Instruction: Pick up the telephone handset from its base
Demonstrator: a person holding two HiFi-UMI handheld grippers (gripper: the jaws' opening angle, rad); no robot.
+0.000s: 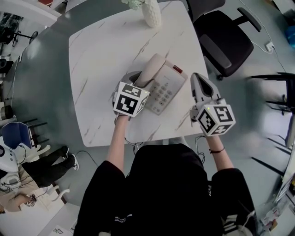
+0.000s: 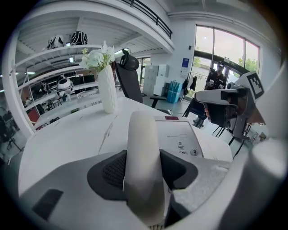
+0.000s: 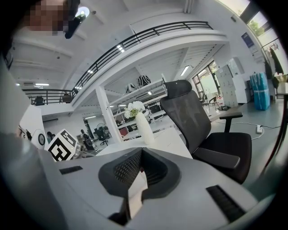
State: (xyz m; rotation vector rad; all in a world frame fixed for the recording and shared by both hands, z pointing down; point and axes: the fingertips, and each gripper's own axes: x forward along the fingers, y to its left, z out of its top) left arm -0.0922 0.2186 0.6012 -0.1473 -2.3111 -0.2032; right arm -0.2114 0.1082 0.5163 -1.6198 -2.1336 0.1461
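Observation:
A beige telephone base [image 1: 168, 87] with a keypad sits near the front of the white marble table [image 1: 101, 69]. Its handset [image 1: 150, 70] lies in the cradle along the base's left side. My left gripper [image 1: 138, 80] straddles the handset's near end. In the left gripper view the handset [image 2: 143, 148] fills the gap of the left gripper [image 2: 144, 173], with a dark pad against each side. My right gripper [image 1: 199, 78] hovers to the right of the base, off the table's right edge, jaws together and holding nothing. In the right gripper view the right gripper [image 3: 137, 179] points past the table.
A white vase [image 1: 152, 13] with flowers stands at the table's far edge. A black office chair [image 1: 221, 41] sits beyond the table's right corner. Another person [image 1: 41, 166] sits on the floor-level area at lower left. A cable [image 1: 133, 145] hangs off the table's front edge.

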